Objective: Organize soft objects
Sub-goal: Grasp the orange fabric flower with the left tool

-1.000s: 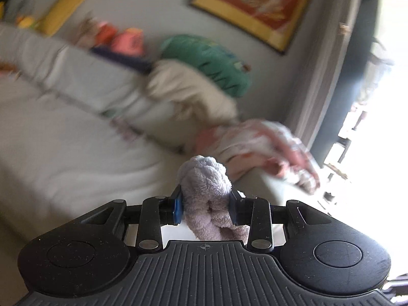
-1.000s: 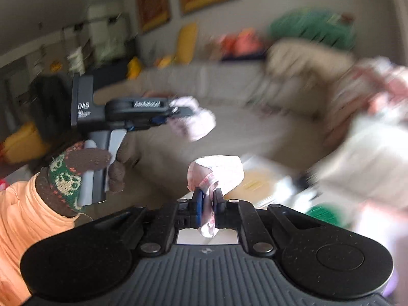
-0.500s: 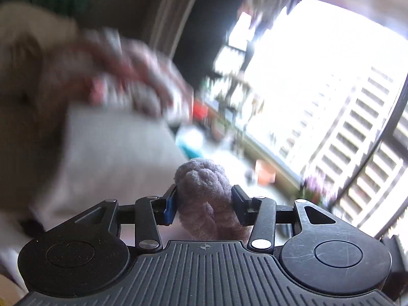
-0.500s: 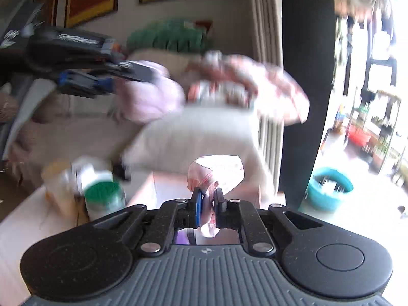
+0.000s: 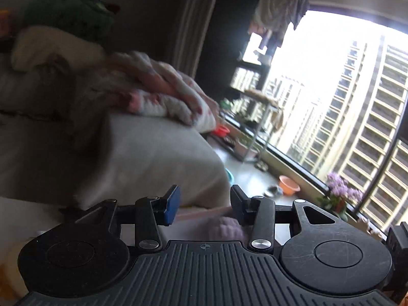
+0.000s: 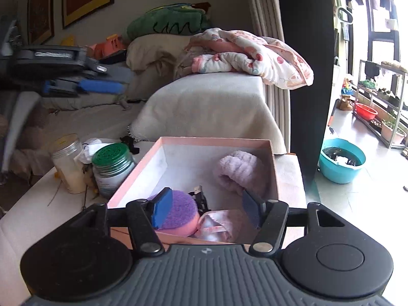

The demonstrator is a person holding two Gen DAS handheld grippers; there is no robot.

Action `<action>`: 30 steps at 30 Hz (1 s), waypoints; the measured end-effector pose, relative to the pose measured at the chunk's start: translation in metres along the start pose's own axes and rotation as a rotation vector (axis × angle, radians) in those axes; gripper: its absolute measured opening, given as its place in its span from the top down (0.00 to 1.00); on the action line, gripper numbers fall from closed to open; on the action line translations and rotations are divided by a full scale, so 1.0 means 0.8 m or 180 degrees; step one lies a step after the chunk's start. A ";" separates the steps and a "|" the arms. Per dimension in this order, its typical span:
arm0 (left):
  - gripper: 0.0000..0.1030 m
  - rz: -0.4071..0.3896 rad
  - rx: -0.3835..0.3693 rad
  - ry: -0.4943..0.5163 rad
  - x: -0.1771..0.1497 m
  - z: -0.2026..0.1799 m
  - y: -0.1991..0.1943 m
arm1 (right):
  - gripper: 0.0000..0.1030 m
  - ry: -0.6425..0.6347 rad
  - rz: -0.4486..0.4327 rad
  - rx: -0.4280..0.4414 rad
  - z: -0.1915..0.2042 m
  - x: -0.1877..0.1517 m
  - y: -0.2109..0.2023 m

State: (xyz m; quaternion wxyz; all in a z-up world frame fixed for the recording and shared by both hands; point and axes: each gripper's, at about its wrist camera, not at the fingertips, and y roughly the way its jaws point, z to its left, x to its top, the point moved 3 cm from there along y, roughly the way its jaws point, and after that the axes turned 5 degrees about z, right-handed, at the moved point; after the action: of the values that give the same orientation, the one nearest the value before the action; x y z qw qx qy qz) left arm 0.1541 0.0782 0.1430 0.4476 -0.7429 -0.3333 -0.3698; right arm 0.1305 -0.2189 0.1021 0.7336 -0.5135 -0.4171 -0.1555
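Pink card makes up the open box point(image 6: 272, 163), which is set on a white table point(image 6: 38, 204) near the end of a grey sofa point(image 6: 211, 102). Three soft things are seen inside the box. A fluffy lilac towel point(image 6: 239, 170) is rolled up at the far right side, against the box wall. A purple and pink sponge point(image 6: 181, 214) is laid at the near left side. A pink and white cloth point(image 6: 216, 225) is bunched just to the right of the sponge, touching it. A small dark thing is seen between the sponge and the towel, but what it is cannot be told.

The right gripper point(image 6: 204, 209) is held over the near edge of the box with its jaws spread wide, and nothing is gripped between them. The left gripper point(image 5: 204, 204) is also spread wide with nothing in it. In the left wrist view the lilac towel point(image 5: 225, 229) is seen just below and past the jaws, partly hidden by the right finger, with the pink box edge point(image 5: 201, 214) beside it.

Two jars point(image 6: 89, 165) are stood on the table just left of the box, one with a green lid. A flowery blanket point(image 6: 244, 53) is piled on the sofa arm behind the box. A blue tub point(image 6: 341, 163) is seen on the floor at the far right.
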 end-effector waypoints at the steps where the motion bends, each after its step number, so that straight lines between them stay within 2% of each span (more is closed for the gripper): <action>1: 0.54 -0.0112 0.0110 -0.0043 -0.002 0.017 -0.026 | 0.40 -0.0032 -0.0001 0.0014 0.007 0.000 0.000; 4: 0.54 -0.0254 0.0490 -0.0248 -0.020 0.076 -0.089 | 0.40 -0.0166 -0.0027 0.0043 0.036 0.007 0.003; 7: 0.54 -0.0140 0.0903 -0.0533 -0.051 0.136 -0.124 | 0.40 -0.0237 -0.0095 0.0028 0.068 0.017 0.008; 9: 0.54 -0.0059 0.1021 -0.0677 -0.076 0.167 -0.137 | 0.40 -0.0178 -0.0112 -0.0052 0.088 0.032 0.013; 13: 0.54 -0.0013 0.1075 -0.0940 -0.111 0.206 -0.160 | 0.40 0.0255 -0.0209 0.0089 0.118 0.084 0.018; 16: 0.54 -0.0019 0.1063 -0.0903 -0.117 0.208 -0.161 | 0.40 0.0423 -0.0417 0.0112 0.145 0.119 0.015; 18: 0.54 0.0020 0.1017 -0.0747 -0.123 0.200 -0.159 | 0.40 0.0277 -0.0485 0.0140 0.170 0.130 0.016; 20: 0.54 0.0145 0.0994 -0.0544 -0.132 0.195 -0.149 | 0.40 0.0066 -0.0431 0.0225 0.194 0.129 0.020; 24: 0.54 0.0325 0.1063 -0.0300 -0.149 0.190 -0.118 | 0.40 -0.0455 -0.0310 0.0293 0.233 0.102 0.032; 27: 0.54 0.0377 0.1159 -0.0414 -0.150 0.204 -0.095 | 0.40 -0.0852 -0.0213 0.0293 0.254 0.073 0.037; 30: 0.54 0.0531 0.1174 -0.0521 -0.152 0.216 -0.071 | 0.40 -0.1106 -0.0081 0.0362 0.266 0.049 0.040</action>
State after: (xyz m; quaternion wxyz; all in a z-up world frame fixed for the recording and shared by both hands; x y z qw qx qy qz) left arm 0.0894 0.2375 0.0074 0.5764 -0.7009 -0.3679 -0.2028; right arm 0.0789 -0.0097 0.1386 0.6763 -0.4850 -0.5522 -0.0499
